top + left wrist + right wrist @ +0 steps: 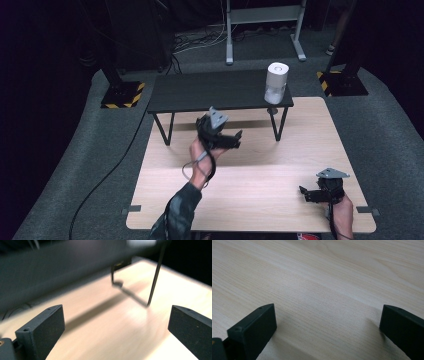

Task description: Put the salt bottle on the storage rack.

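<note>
The white cylinder [276, 82] is standing upright on the right end of the small black bench [210, 91], close to its front edge and above the right pair of legs. Placed there, it is raised off the wooden table [250, 185] and open to a reach from the front or the side, with nothing crowding it. In the left gripper view, a blurred white patch [141, 242] is showing at the top edge above the bench; it is probably the same cylinder, though the blur makes that uncertain.

The left gripper [236, 139] is hanging in the air in front of the bench, below and to the left of the cylinder and apart from it. Its jaws are standing wide open and holding nothing. It is pointing rightward under the bench top, toward the thin bench leg [155, 275], so it is likely lining up for the cylinder, which is the nearest thing to take. The wide opening suits the cylinder's round body.

The right gripper [306, 193] is sitting low near the table's front right corner, well apart from the bench. Its jaws are also spread wide and empty, looking across bare wood [332, 285]. Held back there, it is keeping out of the left hand's path and seems to be waiting.
</note>
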{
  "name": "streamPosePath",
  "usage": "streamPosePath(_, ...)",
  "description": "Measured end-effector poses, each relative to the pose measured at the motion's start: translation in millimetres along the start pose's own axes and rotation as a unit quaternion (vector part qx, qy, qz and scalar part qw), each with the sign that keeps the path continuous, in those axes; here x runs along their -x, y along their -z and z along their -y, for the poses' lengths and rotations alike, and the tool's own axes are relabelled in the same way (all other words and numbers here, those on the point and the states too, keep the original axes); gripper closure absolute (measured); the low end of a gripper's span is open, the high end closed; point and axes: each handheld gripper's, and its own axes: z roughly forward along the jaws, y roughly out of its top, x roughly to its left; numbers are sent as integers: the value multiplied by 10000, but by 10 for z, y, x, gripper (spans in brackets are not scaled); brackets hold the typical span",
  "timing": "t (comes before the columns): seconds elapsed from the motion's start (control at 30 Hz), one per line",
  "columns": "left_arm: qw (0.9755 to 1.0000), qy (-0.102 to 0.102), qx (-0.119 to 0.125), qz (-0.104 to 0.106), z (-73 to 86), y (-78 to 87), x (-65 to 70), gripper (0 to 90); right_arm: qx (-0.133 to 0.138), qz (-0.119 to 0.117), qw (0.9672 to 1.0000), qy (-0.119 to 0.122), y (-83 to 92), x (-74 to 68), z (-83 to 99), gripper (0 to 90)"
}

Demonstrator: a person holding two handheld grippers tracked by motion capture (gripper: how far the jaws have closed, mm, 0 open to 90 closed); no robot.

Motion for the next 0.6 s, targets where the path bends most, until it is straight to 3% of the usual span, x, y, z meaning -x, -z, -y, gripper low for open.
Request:
streamPosePath(0.13, 9987, 265, -381, -217, 500, 92, -43, 3, 1, 1, 10000, -2, -1, 1, 0, 0)
streamPosePath(0.2, 9968, 539, -545, -235, 761, 116, -113, 6, 1, 3, 10000, -1, 0, 0, 0, 0)
streamPosePath(0.33, 9937, 750, -767, -319, 1071, 155, -169, 13, 2, 21, 10000, -10, 1, -6, 1, 0)
streamPosePath(0.37, 9918, 858, -881, -336, 1200, 166, -202, 14, 1, 26, 10000, -13, 1, -9, 0, 0)
streamPosePath(0.6, 9885, 1052, -1041, -321, 1398, 180, -278, 9, -7, 31, 10000, -44, -1, -5, -3, 0)
